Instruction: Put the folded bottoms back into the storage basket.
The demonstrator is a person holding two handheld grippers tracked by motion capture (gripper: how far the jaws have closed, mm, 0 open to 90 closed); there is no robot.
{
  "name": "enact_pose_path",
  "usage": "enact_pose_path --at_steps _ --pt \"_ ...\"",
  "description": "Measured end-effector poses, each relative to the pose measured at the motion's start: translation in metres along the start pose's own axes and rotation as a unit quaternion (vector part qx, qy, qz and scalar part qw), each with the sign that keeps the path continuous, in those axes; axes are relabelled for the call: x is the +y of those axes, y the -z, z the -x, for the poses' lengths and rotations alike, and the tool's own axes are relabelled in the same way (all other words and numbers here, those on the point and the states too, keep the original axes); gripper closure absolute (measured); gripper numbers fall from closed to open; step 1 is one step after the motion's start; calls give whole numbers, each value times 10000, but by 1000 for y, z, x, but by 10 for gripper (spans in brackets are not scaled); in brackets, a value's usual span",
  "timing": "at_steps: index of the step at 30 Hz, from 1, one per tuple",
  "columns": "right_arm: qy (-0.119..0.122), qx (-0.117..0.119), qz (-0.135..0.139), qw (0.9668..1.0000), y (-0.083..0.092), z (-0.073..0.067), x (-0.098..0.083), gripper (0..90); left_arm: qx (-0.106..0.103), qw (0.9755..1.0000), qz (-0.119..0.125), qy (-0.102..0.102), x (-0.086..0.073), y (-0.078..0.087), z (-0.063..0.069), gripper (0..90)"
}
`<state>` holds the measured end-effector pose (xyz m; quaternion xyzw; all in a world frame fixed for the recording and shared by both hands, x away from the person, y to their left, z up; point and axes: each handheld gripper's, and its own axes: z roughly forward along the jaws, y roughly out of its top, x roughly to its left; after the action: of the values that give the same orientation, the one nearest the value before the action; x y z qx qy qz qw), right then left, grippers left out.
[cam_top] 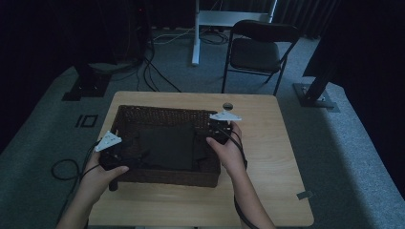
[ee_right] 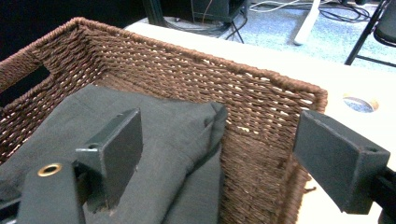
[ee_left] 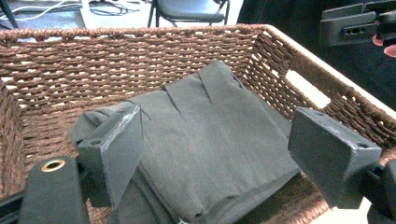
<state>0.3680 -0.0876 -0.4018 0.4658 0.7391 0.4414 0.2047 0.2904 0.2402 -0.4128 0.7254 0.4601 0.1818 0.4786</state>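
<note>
A brown wicker basket (cam_top: 162, 111) stands on the wooden table (cam_top: 272, 157). Inside it lies a folded dark grey cloth (cam_top: 167, 145). My left gripper (cam_top: 129, 155) reaches into the basket from its left end. In the left gripper view that gripper (ee_left: 224, 154) is open, its jaws wide apart just above the near edge of the cloth (ee_left: 210, 126), inside the basket (ee_left: 140, 56). My right gripper (cam_top: 217, 128) is at the basket's right wall. In its own view it (ee_right: 229, 154) is open and straddles the wall (ee_right: 252, 121), one jaw over the cloth (ee_right: 154, 126), the other outside.
A round hole (cam_top: 228, 106) is cut into the tabletop just beyond the basket's far right corner. A black folding chair (cam_top: 258, 47) and a white post stand on the carpet behind the table. Cables trail on the floor at left.
</note>
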Motion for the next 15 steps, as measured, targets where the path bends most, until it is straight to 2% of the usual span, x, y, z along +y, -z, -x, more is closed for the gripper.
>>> enact_pose_path --at_steps 6,11,15 --pt "48 -110 37 9999 9 10 -5 146 60 9999 79 29 -5 6 1 193" --pt "13 -122 93 9999 18 18 -11 146 22 9999 101 78 -11 10 0 193" --pt "-8 -182 150 9997 26 26 -16 146 26 9999 128 44 -14 15 3 193"
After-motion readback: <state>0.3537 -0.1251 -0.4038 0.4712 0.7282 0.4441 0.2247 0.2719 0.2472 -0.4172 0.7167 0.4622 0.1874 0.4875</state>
